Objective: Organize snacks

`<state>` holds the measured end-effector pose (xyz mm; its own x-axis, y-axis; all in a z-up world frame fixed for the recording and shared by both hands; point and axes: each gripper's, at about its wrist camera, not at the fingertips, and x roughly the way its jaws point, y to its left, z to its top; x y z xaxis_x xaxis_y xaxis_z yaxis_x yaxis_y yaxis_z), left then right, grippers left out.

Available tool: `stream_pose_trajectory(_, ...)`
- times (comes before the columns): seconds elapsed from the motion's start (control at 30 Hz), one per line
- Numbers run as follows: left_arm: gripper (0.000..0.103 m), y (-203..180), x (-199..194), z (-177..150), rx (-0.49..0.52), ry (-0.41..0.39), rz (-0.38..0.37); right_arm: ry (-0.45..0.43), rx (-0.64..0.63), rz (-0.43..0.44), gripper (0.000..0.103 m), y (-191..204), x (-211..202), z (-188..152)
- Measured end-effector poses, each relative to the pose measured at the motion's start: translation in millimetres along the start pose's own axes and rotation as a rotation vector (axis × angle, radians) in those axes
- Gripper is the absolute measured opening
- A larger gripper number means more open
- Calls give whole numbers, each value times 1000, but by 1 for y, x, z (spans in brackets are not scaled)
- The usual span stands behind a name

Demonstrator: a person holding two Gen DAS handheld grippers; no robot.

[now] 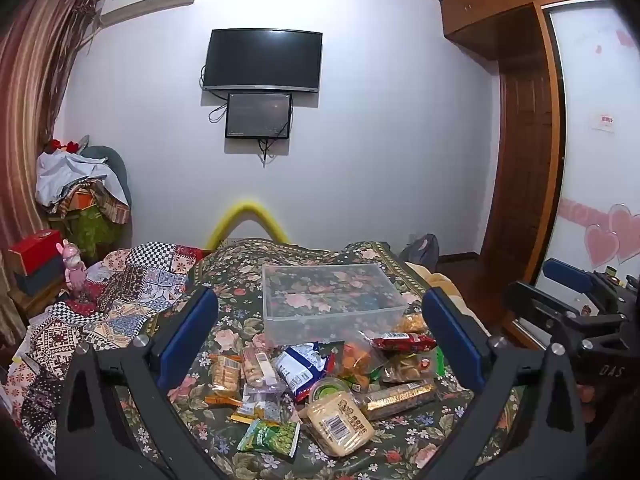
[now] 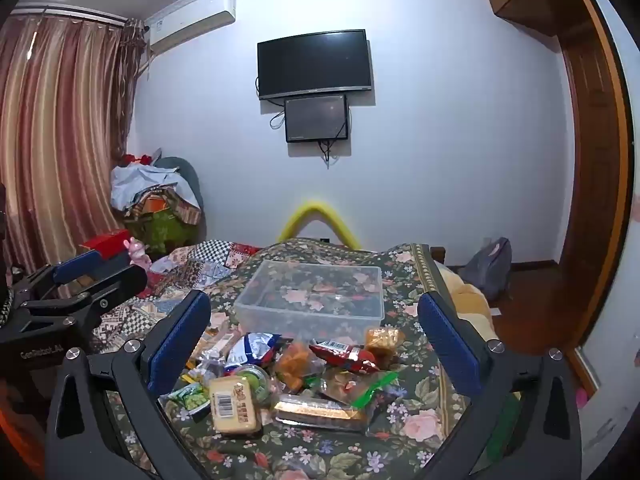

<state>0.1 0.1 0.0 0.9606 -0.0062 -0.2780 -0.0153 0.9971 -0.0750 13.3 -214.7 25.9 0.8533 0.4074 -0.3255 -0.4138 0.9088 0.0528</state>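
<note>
"DAS" on the right gripper point(image 1: 568, 300); "GenRobot_AI" on the left gripper point(image 2: 96, 276).

Between the left gripper point(image 1: 320, 336)'s spread fingers: one clear plastic box point(image 1: 332, 300), one pile of about a dozen snack packets point(image 1: 320, 376).

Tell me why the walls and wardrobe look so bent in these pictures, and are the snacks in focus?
Left wrist view: the fisheye lens bows the ceiling line and wardrobe, with dark corners; the snack pile and clear box look fairly sharp. Right wrist view: the same curving bends the curtain and door frame, and the TV shows little glare.
</note>
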Motion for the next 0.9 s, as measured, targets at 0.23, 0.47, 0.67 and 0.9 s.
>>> stream_pose_trajectory(0.23, 103, -5, -3, -2, 22, -4, 1, -6, 28, 16, 103, 3, -3, 1)
stream_pose_trajectory(0.47, 103, -7, -1, -1, 33, 3, 8, -11, 4, 3, 103, 16, -8, 0)
stream_pose_trajectory(0.67, 103, -8, -1, -2, 36, -1, 8, -7, 14, 5, 103, 12, -7, -3)
stream_pose_trajectory(0.9, 103, -9, -1, -2, 38, -3, 13, -2, 23, 6, 103, 11, -7, -3)
